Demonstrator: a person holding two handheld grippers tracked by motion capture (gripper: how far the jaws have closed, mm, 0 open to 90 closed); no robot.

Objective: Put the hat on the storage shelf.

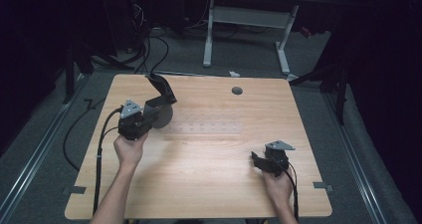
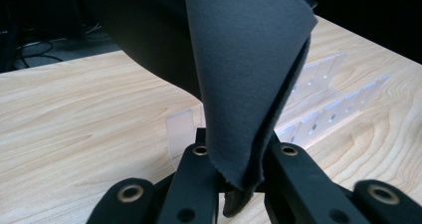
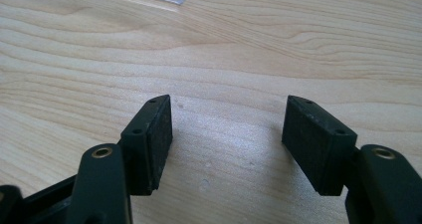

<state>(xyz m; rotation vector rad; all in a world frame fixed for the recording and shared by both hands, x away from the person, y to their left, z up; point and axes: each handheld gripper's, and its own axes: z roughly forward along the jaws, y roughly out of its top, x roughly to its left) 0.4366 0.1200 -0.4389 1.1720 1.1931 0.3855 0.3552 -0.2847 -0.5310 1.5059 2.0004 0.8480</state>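
Folded dark grey cloth (image 2: 249, 79); soft, matte.

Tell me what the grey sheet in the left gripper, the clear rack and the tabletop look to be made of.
Grey sheet: soft matte fabric, perhaps felt or foam-backed cloth; it folds limply, with a layered cut edge, clamped in the left gripper.
Clear rack: likely acrylic or similar plastic; see-through, frosted edges, square cut-outs.
Tabletop: pale wood or wood-look laminate; printed or real grain, smooth low sheen.

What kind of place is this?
Probably a lab or recording workspace: a wooden table on grey carpet, cables trailing over the floor, and a second desk behind in a dark room.
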